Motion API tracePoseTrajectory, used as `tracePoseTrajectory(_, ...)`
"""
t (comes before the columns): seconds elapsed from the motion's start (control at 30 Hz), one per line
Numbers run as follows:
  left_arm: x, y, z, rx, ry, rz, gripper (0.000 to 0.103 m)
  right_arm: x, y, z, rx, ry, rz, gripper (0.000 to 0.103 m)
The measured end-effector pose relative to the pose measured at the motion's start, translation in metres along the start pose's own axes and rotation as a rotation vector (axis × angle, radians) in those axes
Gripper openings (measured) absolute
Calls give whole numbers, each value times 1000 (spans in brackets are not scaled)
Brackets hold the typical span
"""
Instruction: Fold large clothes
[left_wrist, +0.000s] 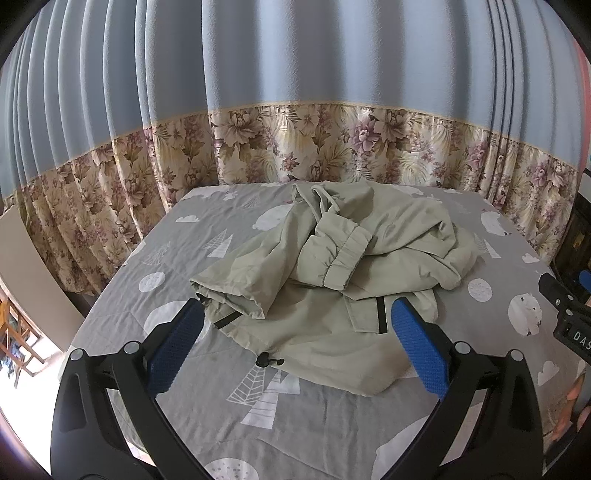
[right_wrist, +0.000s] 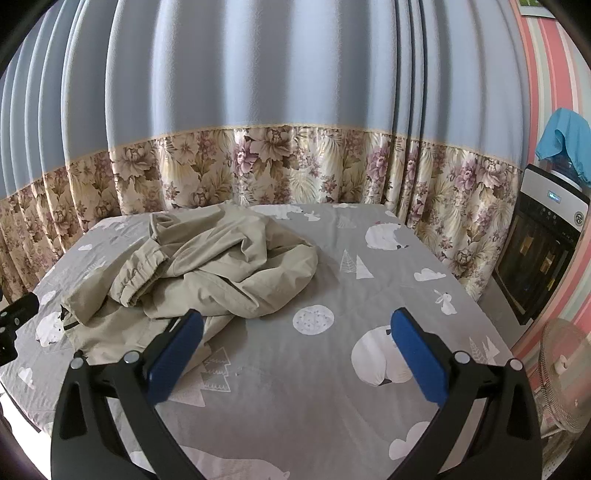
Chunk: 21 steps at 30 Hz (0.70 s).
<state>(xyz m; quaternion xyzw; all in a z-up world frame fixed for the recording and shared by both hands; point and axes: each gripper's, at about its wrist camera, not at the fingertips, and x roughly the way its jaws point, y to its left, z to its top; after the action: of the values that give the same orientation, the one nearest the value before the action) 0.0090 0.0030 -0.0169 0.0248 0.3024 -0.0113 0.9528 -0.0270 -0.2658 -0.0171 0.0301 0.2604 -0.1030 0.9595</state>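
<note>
A pale khaki jacket (left_wrist: 332, 266) lies crumpled on the grey patterned bed sheet (left_wrist: 184, 387), with an elastic cuff on top and a black drawstring toggle (left_wrist: 264, 360) at its near hem. My left gripper (left_wrist: 295, 325) hovers open above the jacket's near edge, nothing between its blue pads. In the right wrist view the same jacket (right_wrist: 207, 273) sits left of centre on the sheet (right_wrist: 332, 406). My right gripper (right_wrist: 297, 332) is open over bare sheet to the right of the jacket, its left pad (right_wrist: 177, 362) overlapping the jacket's edge in view.
Blue curtains with a floral border (left_wrist: 295, 147) hang behind the bed. A water dispenser (right_wrist: 543, 240) with a blue cloth on it and a fan (right_wrist: 565, 373) stand at the right. The right gripper's black body (left_wrist: 569, 314) shows at the left wrist view's right edge.
</note>
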Motion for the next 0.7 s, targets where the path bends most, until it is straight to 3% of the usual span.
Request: tracePoseTrajectory(0.7, 5, -3, 0, 20, 8, -4, 100, 9, 5, -9, -15, 32, 1, 101)
